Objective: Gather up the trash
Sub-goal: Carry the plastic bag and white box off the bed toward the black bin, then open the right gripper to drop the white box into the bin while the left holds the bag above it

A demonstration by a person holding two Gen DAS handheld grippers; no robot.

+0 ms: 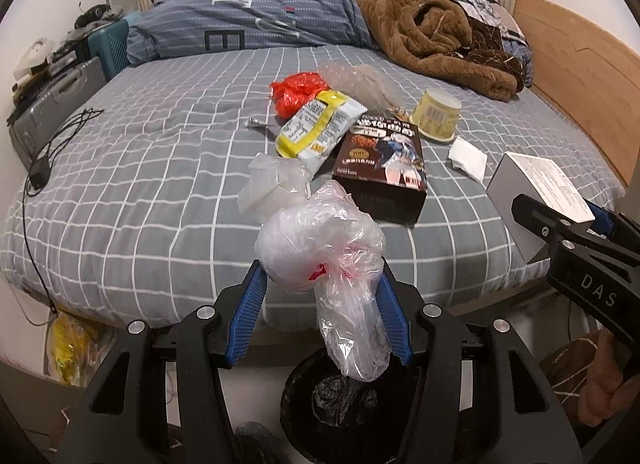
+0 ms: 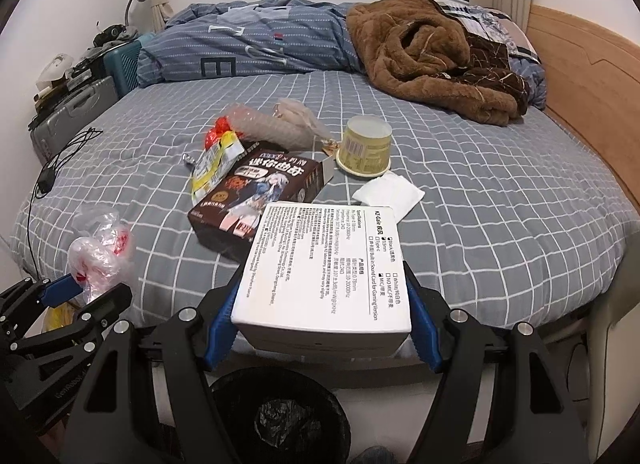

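Observation:
My left gripper (image 1: pixel 320 296) is shut on a crumpled clear plastic bag (image 1: pixel 328 252), which hangs above a black-lined trash bin (image 1: pixel 340 404) at the foot of the bed. My right gripper (image 2: pixel 320 312) is shut on a white printed box (image 2: pixel 324 264), held over the same bin (image 2: pixel 280 416). The right gripper and its box (image 1: pixel 536 191) also show at the right of the left wrist view. On the bed lie a dark snack box (image 1: pixel 384 159), a yellow-white wrapper (image 1: pixel 316 123), a red bag (image 1: pixel 298 91), a yellow cup (image 1: pixel 438 113), a white tissue (image 1: pixel 468 157) and another clear bag (image 1: pixel 272 183).
The grey checked bed (image 1: pixel 160 183) carries a blue duvet (image 1: pixel 260 11) and a brown blanket (image 1: pixel 436 31) at its far side. A black cable (image 1: pixel 44 151) lies at the left edge. A grey suitcase (image 1: pixel 52 99) stands left, a wooden headboard (image 1: pixel 572 75) right.

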